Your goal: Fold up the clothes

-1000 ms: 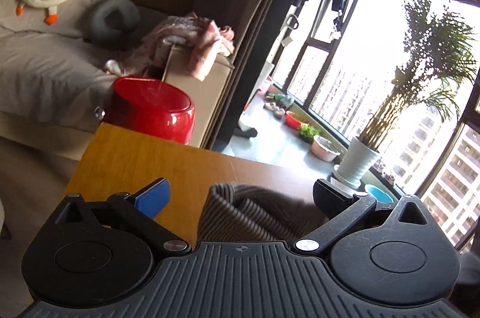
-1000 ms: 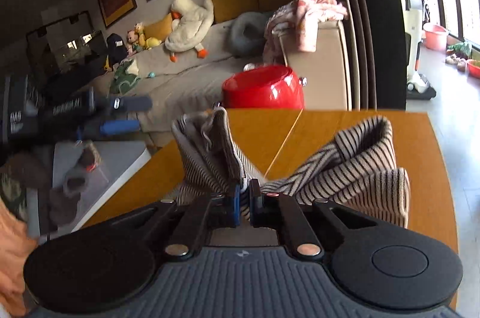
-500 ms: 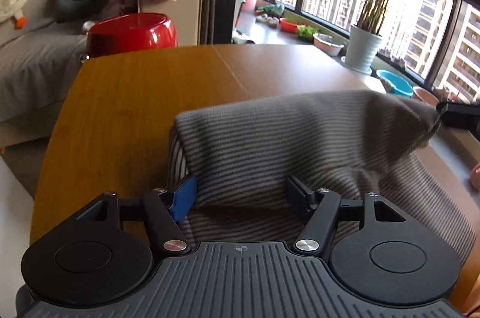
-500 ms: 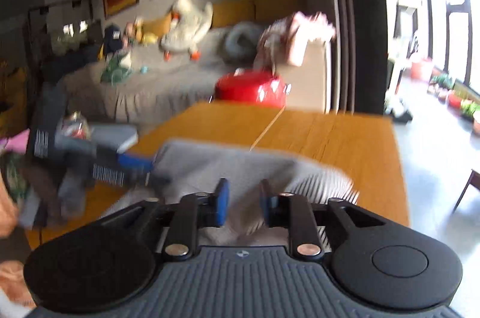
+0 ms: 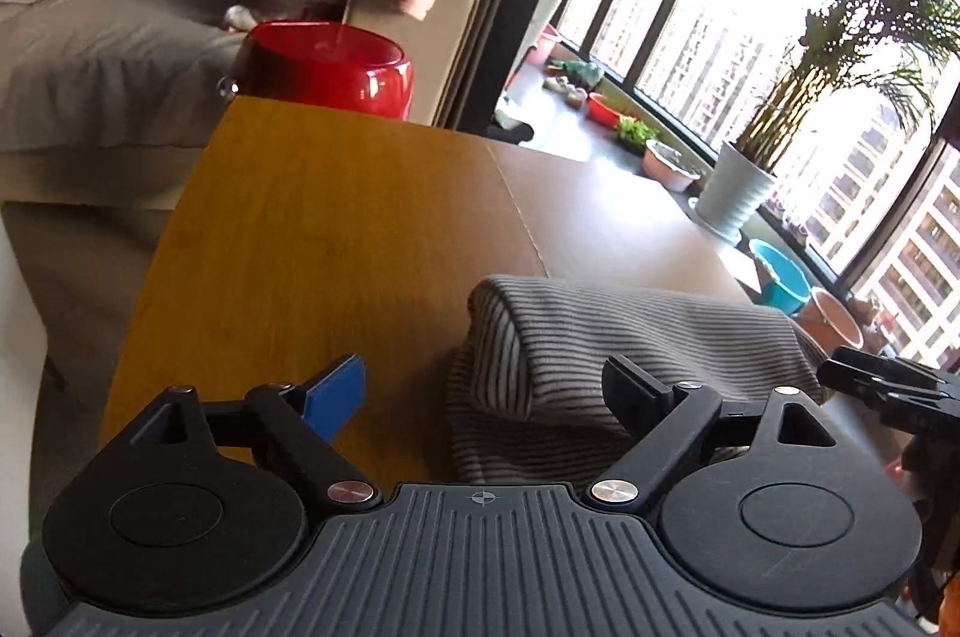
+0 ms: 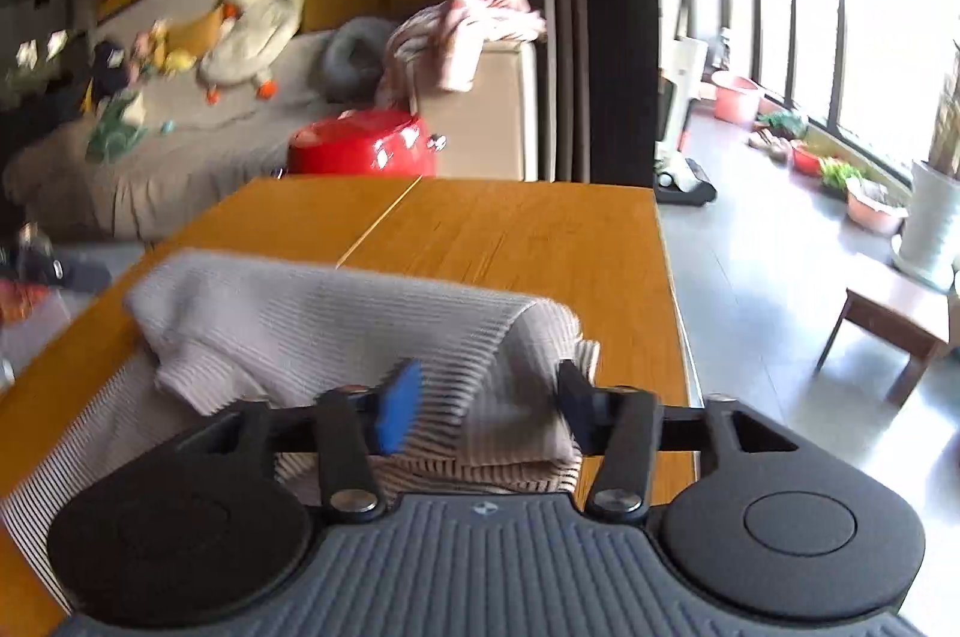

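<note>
My left gripper point(image 5: 486, 391) fills the bottom of the left wrist view, jaws spread wide and holding nothing. The blue pad of one finger point(image 5: 336, 394) hangs over bare wood at lower left; the black finger on the other side sits over the striped sweater point(image 5: 630, 343). The sweater lies folded on the wooden table point(image 5: 336, 229), in the lower right of the frame, its rounded fold edge facing the far end of the table. The tip of my right gripper point(image 5: 888, 388) enters at the right edge, just beside the sweater's corner.

In the right wrist view, my right gripper point(image 6: 486, 394) occupies the bottom of the frame, jaws apart and clamping nothing. The sweater point(image 6: 336, 313) lies in the lower centre of the frame and extends to the lower left; its near end sits in the gap between my fingers. Whether the pads touch the cloth I cannot tell, as the view is blurred.

Past the far end of the table point(image 6: 528, 229), a red pot point(image 6: 366, 150) shows at centre, with a sofa point(image 6: 180, 156) behind it at upper left. A potted plant point(image 5: 780, 96) stands by the window at upper right of the left wrist view
</note>
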`<state>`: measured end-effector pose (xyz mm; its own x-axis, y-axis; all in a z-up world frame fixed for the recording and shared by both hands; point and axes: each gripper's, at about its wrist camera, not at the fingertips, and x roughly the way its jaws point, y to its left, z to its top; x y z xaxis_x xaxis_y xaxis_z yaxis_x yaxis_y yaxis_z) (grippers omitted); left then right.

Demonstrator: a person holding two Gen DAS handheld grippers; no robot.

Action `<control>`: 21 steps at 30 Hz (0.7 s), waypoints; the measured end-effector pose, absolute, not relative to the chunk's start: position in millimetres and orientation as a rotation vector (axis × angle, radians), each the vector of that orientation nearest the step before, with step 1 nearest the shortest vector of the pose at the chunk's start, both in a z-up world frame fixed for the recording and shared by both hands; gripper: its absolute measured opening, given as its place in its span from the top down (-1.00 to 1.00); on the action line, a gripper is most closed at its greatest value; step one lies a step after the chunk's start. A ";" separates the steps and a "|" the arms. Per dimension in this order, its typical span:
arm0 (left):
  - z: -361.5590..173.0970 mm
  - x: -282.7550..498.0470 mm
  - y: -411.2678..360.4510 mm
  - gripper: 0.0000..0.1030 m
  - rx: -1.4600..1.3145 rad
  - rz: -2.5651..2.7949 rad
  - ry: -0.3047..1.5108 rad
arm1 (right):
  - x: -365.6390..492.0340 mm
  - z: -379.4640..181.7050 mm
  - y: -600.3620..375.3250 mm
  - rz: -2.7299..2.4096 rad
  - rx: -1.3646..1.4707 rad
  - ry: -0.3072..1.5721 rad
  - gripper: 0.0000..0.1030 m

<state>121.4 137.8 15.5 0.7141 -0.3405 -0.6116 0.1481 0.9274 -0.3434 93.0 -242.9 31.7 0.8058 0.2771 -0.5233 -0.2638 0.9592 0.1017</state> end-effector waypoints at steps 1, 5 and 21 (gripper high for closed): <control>12.3 127.4 134.1 -0.79 -0.289 -0.280 0.740 | 94.9 34.5 -247.2 0.279 0.054 0.556 -0.30; -3.9 148.8 119.2 -0.60 -0.307 -0.294 0.792 | 116.5 22.4 -253.9 0.290 0.149 0.622 -0.35; -0.4 92.5 98.1 -0.15 -0.142 -0.276 0.790 | 122.2 4.7 -275.7 0.277 0.109 0.721 -0.21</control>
<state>92.5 98.1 -0.4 0.6702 -0.2969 -0.6803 0.1909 0.9546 -0.2285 122.2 -275.7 4.7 0.7168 0.2870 -0.6355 -0.2124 0.9579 0.1930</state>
